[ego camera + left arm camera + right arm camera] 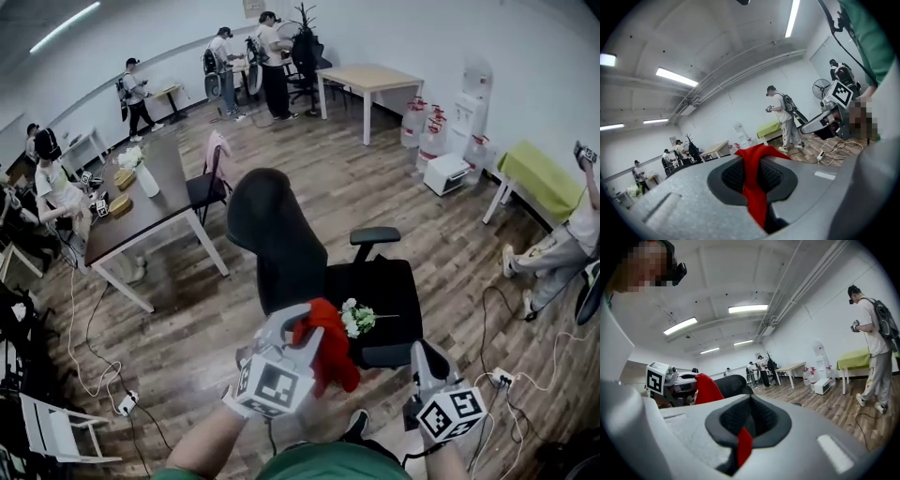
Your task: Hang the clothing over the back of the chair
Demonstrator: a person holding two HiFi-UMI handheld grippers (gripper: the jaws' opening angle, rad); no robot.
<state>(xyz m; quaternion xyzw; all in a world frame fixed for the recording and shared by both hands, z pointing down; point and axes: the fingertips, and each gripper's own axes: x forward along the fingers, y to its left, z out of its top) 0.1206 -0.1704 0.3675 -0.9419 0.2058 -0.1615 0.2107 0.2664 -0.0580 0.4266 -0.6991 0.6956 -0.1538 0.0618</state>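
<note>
A black office chair stands in the middle, its tall back (pixel 272 230) turned towards me and its seat (pixel 380 286) behind it. A small white flower bunch (pixel 357 319) lies on the seat. My left gripper (pixel 302 321) is just in front of the chair back, shut on the red clothing (pixel 330 345), which hangs from it in a bunch. The cloth (pixel 754 180) runs between the pads of the left gripper (pixel 757 174). My right gripper (pixel 424 356) is near the chair's armrest. The right gripper (pixel 749 423) is shut on a narrow red strip of fabric (pixel 744 446).
A dark table (pixel 141 202) with a vase and a second chair (pixel 211 183) stands at the back left. Cables and a power strip (pixel 500 377) lie on the wooden floor to the right. Several people stand round the room, and water jugs (pixel 427 131) line the far wall.
</note>
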